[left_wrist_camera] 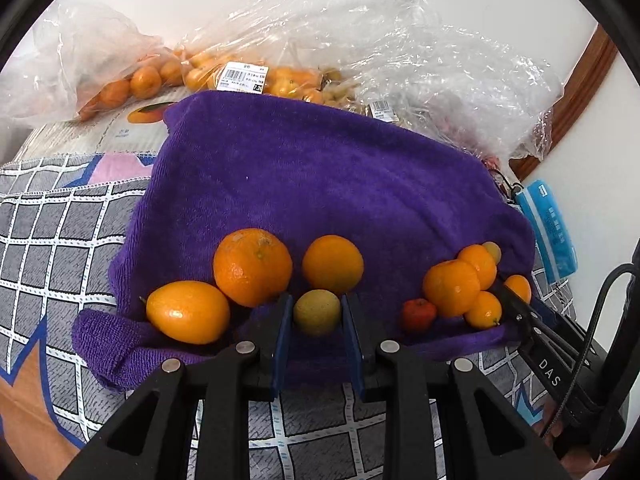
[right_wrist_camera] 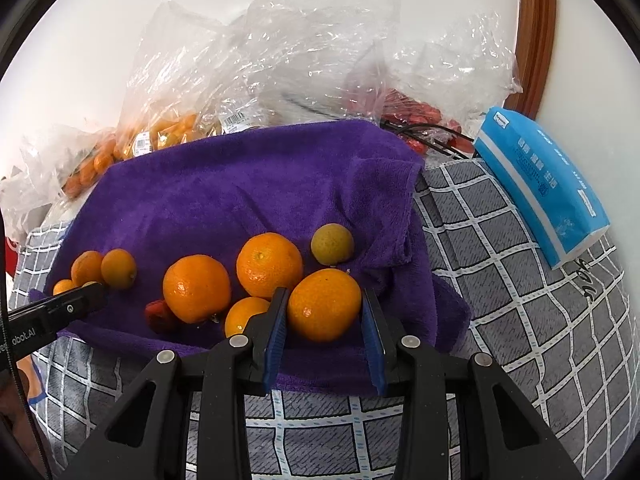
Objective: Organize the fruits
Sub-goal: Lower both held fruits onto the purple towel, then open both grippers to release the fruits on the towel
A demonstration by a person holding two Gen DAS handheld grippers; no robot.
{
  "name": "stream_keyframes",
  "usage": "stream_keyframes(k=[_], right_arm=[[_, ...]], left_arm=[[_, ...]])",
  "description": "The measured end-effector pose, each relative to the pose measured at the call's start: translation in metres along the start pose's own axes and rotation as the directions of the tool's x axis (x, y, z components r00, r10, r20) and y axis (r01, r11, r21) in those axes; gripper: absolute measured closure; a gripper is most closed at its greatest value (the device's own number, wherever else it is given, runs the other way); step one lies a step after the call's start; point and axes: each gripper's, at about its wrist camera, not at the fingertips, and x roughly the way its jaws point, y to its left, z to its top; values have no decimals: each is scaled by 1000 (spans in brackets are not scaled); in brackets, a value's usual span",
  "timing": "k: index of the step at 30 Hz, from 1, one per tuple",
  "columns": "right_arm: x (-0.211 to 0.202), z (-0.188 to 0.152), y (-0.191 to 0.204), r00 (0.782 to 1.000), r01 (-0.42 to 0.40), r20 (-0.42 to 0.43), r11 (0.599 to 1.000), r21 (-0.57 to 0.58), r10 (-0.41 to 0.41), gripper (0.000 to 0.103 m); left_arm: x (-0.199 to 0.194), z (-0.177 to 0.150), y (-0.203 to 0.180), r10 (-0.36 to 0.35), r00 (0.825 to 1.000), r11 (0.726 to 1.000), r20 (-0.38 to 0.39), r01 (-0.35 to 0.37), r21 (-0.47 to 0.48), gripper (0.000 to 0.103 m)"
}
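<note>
Here, along the purple towel's crowded front edge, its far half bare, left fingers clench a greenish fruit while right fingers grip an orange.

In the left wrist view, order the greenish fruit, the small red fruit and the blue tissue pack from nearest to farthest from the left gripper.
1. Greenish fruit, between the left gripper's fingers.
2. Small red fruit, to the right on the purple towel.
3. Blue tissue pack, far right, off the towel.

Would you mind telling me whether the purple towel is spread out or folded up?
Spread out: the purple towel lies open over the checked cloth with fruit resting on it, though its right edge is bunched into folds.
</note>
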Motion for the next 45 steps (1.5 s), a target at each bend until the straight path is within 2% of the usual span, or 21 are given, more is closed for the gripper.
stream_keyframes(k=[7, 38, 45], right_arm=[[2, -1, 5, 999, 35, 12, 999, -33, -34, 68], [-3, 1, 7, 998, 52, 25, 998, -33, -51, 67], [-7, 1, 8, 999, 47, 29, 999, -27, -46, 66]], left_arm=[[0, -1, -3, 15, 1000, 1000, 10, -15, 16, 79], [7, 3, -5, 7, 1000, 1000, 16, -8, 8, 79], [2, 3, -3, -6, 1000, 1000, 3, 6, -6, 72]])
